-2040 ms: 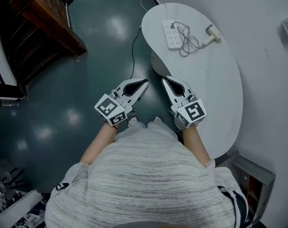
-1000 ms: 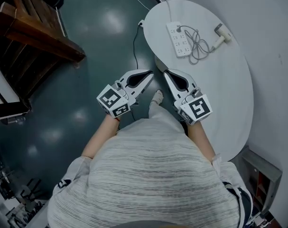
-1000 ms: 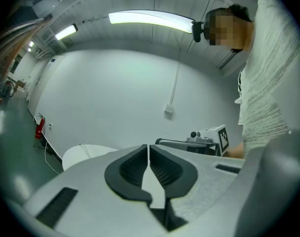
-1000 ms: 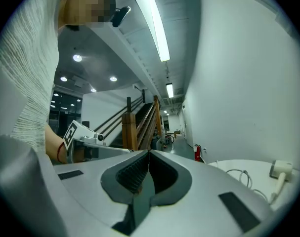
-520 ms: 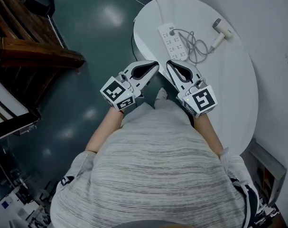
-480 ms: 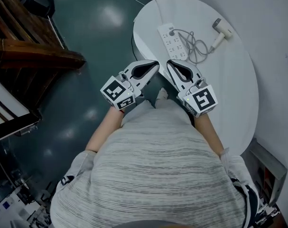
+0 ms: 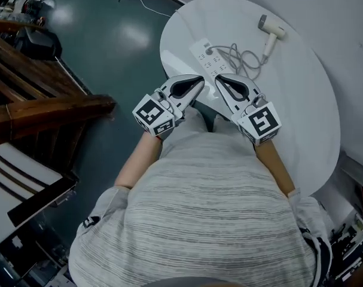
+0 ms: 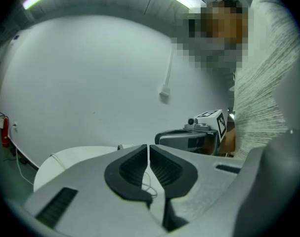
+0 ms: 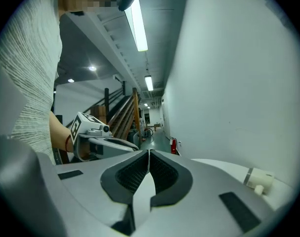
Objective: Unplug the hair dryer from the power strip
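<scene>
Closed and empty, left fingers [image 7: 190,92] and right fingers [image 7: 234,92] aim at the white power strip [image 7: 205,55] ahead, poised for the plug of the white hair dryer [image 7: 271,31].

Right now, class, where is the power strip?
In the head view, the power strip lies near the left edge of the white table, the coiled cord beside it and the hair dryer further right.

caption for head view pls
Left gripper and right gripper, shut, at the table edge short of power strip and hair dryer
</scene>
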